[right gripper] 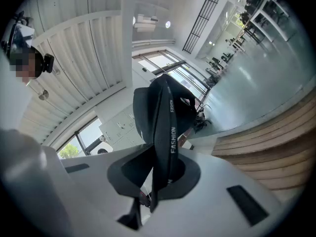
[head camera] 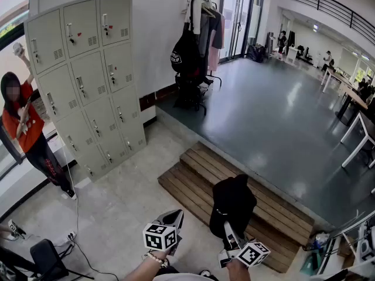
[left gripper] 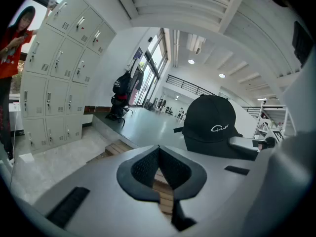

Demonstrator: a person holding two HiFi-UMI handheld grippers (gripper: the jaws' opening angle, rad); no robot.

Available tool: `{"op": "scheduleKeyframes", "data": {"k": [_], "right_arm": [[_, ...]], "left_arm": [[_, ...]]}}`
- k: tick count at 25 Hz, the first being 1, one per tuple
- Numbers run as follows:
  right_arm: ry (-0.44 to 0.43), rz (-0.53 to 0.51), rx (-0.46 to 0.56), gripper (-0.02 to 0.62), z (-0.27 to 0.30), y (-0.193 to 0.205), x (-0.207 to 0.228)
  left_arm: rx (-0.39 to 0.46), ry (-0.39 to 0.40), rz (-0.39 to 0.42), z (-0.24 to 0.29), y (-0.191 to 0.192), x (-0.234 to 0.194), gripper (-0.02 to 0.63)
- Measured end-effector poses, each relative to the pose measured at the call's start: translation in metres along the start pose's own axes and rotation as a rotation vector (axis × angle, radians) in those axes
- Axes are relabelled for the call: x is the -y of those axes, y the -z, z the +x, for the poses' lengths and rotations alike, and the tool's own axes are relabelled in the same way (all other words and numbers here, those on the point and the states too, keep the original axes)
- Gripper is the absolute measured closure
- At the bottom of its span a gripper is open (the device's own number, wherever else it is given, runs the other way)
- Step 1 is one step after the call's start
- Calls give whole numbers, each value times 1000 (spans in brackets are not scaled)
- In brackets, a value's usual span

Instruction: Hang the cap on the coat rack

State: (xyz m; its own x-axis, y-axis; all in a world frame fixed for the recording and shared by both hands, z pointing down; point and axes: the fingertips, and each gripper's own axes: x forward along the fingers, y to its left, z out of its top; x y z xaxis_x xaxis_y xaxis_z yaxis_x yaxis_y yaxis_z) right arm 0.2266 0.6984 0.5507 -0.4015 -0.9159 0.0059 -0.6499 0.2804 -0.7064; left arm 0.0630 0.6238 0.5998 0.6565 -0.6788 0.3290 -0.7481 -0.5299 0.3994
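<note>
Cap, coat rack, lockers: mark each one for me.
cap [head camera: 233, 202]: head view, on its black crown.
coat rack [head camera: 193, 13]: head view, on the upper pole among the hung clothes.
lockers [head camera: 88, 75]: head view, on a middle door.

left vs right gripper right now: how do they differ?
Left gripper: jaws together, nothing between them. Right gripper: jaws pinched on a strap of the black fabric baseball cap. The left gripper stands apart from the cap, while the right gripper holds it up over the brown wooden steps. Both are grey, with jaws closed.
</note>
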Motion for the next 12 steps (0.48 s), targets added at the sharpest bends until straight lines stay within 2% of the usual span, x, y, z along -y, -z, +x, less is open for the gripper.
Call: {"op": "scheduleKeyframes", "data": {"k": [12], "right_arm": [[-11,-2,-12,577,-3,0,-4]], "left_arm": [[13,-13,-15,-6,1,1,603]]}}
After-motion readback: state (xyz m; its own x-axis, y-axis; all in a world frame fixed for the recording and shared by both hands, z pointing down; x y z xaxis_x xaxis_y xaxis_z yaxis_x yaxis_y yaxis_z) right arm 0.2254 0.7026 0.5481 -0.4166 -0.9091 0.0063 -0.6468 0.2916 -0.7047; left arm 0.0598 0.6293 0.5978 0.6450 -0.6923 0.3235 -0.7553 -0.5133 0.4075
